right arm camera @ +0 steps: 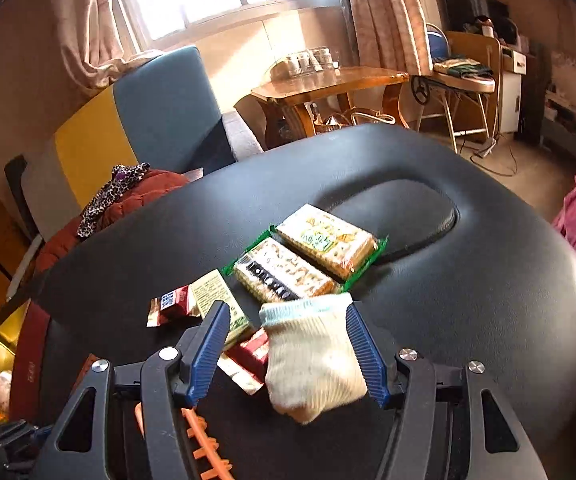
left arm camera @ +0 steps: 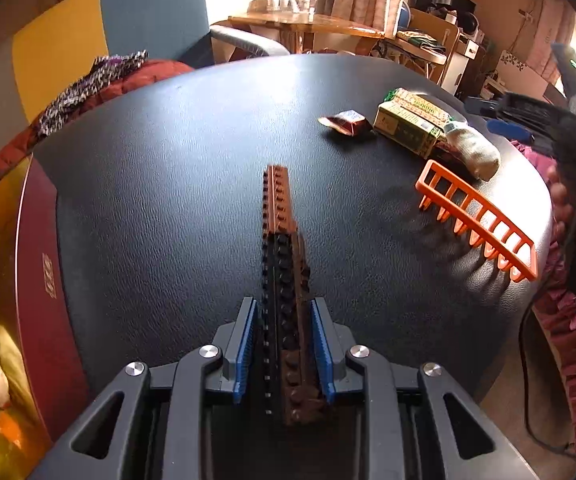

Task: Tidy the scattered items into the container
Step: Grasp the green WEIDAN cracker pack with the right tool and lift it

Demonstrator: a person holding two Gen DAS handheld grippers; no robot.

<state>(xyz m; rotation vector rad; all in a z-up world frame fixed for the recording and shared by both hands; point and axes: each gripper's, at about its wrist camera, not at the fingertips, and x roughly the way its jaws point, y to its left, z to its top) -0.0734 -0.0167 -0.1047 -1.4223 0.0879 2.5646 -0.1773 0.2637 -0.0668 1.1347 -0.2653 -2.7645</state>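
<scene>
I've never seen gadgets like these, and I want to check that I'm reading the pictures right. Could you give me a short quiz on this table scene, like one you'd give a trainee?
1. True or false: the left gripper is closed on a long studded brick strip.
2. What sits between the jaws of the right gripper? A. a white sock B. a spoon C. a cup
3. Fill in the blank: beyond the sock, ___ green-edged cracker packets lie side by side on the black surface.

Key: 1 true; 2 A; 3 two.
</scene>
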